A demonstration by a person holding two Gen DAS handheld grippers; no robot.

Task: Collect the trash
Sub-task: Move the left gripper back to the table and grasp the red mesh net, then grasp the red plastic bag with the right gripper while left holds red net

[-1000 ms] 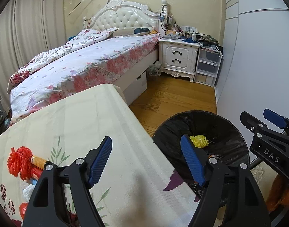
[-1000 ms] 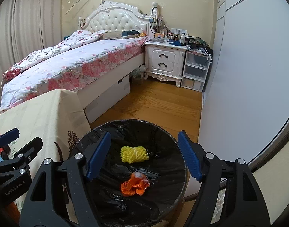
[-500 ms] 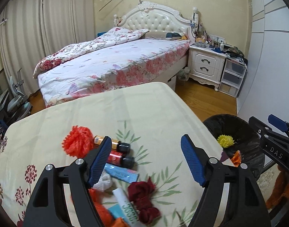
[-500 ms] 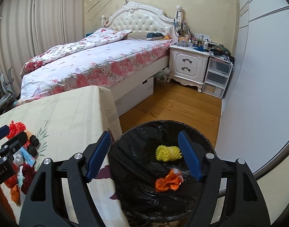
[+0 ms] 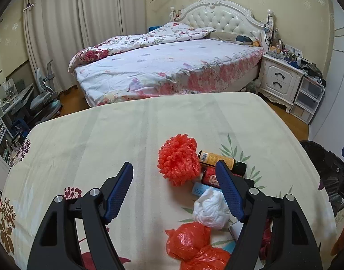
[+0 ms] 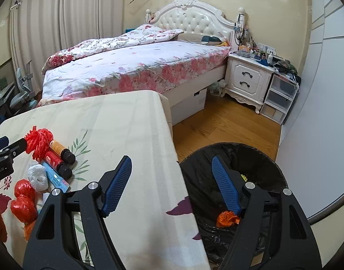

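Trash (image 5: 178, 165) lies beneath left gripper's (image 5: 174, 189) wide, empty jaws.

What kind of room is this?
A bedroom in a home, most likely: a bed with a tufted headboard, a nightstand beside it, and curtains along the wall.

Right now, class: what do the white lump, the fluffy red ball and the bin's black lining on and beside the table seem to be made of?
White lump: probably thin plastic film or tissue; matt, sharply crumpled, cannot say which.
Fluffy red ball: looks like foam netting or plastic mesh; a bobbled, looped surface.
Black lining: likely thin plastic bag; glossy, wrinkled, draped over the rim.
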